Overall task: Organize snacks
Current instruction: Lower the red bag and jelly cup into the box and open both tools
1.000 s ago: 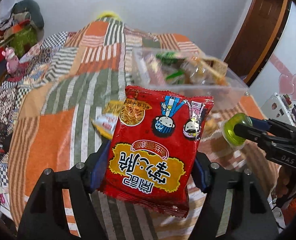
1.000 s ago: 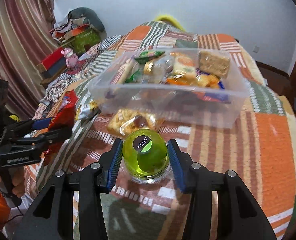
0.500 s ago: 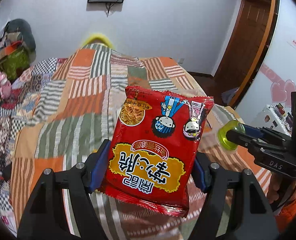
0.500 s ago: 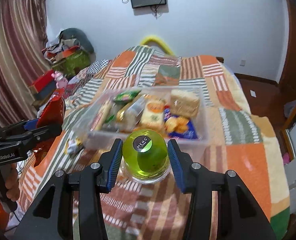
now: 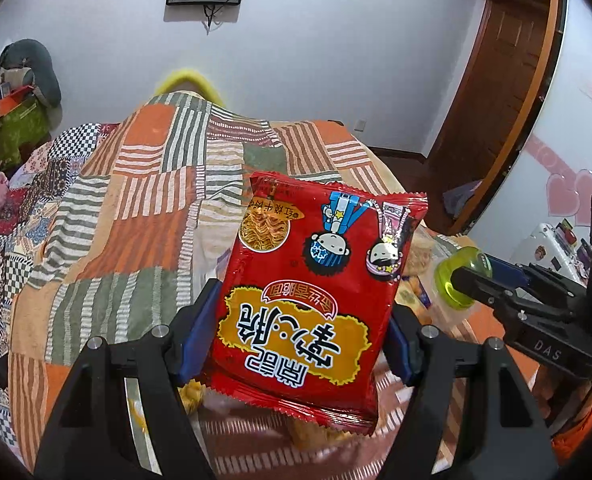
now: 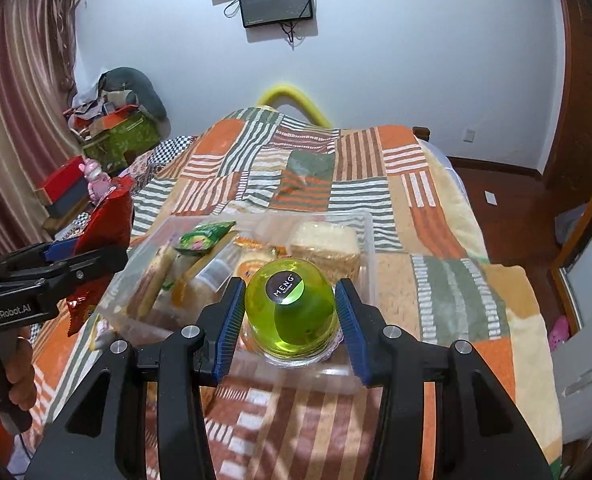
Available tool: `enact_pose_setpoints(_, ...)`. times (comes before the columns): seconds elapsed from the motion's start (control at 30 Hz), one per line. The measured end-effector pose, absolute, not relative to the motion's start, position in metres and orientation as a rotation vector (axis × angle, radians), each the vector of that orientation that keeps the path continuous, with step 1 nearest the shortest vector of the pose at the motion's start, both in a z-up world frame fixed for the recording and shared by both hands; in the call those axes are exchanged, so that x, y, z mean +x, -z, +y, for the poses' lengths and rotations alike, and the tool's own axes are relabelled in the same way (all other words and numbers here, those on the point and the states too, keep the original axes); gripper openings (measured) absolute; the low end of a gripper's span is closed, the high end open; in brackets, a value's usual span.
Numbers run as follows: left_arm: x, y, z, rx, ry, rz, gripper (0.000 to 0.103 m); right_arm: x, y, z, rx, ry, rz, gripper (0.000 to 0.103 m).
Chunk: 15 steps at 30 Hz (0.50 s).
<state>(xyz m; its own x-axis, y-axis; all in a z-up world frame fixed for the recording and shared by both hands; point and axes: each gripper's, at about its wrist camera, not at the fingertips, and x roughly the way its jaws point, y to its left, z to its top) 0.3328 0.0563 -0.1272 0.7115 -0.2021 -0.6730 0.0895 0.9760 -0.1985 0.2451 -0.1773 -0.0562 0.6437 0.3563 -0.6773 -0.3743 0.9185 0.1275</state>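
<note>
- While both grippers hang above the bed (image 6: pixel 435 216), left gripper (image 5: pixel 296 332) fingers clamp the red noodle packet (image 5: pixel 311 292), held upright.
- Right gripper (image 6: pixel 290 316) fingers squeeze the green jelly cup (image 6: pixel 292 312).
- Clear snack bin (image 6: pixel 369 248) sits just beyond the cup, on the patchwork blanket (image 5: pixel 136 200).

Even, soft indoor light fills both views, with no hard shadows. The red snack packet (image 5: pixel 307 292) shows glare on its foil, and the bedspread (image 5: pixel 128 216) smears with motion blur near its lower edge. Fisheye distortion bends the walls; corners fall black.
</note>
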Motion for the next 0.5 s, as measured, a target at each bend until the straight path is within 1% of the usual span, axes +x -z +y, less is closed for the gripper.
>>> enact_pose_setpoints(0.27, 0.357, 0.14, 0.047, -0.135, 0.148, 0.786, 0.072, 0.26, 0.07, -0.171, -0.038, -0.421, 0.792, 0.043)
enact_pose_setpoints(0.5, 0.363, 0.151, 0.045, -0.095, 0.099, 0.798, 0.072, 0.263, 0.077, -0.167, -0.055, -0.43, 0.812, 0.043)
